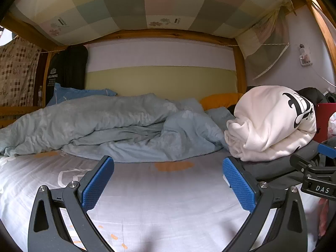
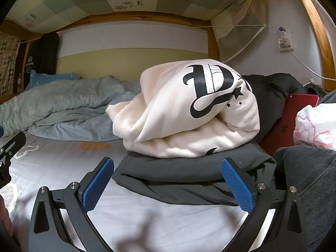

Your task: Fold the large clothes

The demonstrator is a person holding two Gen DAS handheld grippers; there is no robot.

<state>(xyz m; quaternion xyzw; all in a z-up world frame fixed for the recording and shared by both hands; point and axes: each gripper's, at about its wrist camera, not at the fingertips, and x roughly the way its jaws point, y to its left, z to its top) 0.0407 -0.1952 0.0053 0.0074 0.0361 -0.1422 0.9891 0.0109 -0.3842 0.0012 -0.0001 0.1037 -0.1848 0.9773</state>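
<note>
Both the left claw and right claw gaped empty, ribbed blue pads apart, while a soft bundled cream top sat center frame on flat-folded dark cloth.

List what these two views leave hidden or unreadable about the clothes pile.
- Dark garment: type unclear; white sweatshirt lies on it in the right wrist view.
- Sweatshirt print: wraps out of sight.
- Red item: behind the pile, partly hidden.
- Left wrist view: dark garment partly hidden by the right gripper.
</note>
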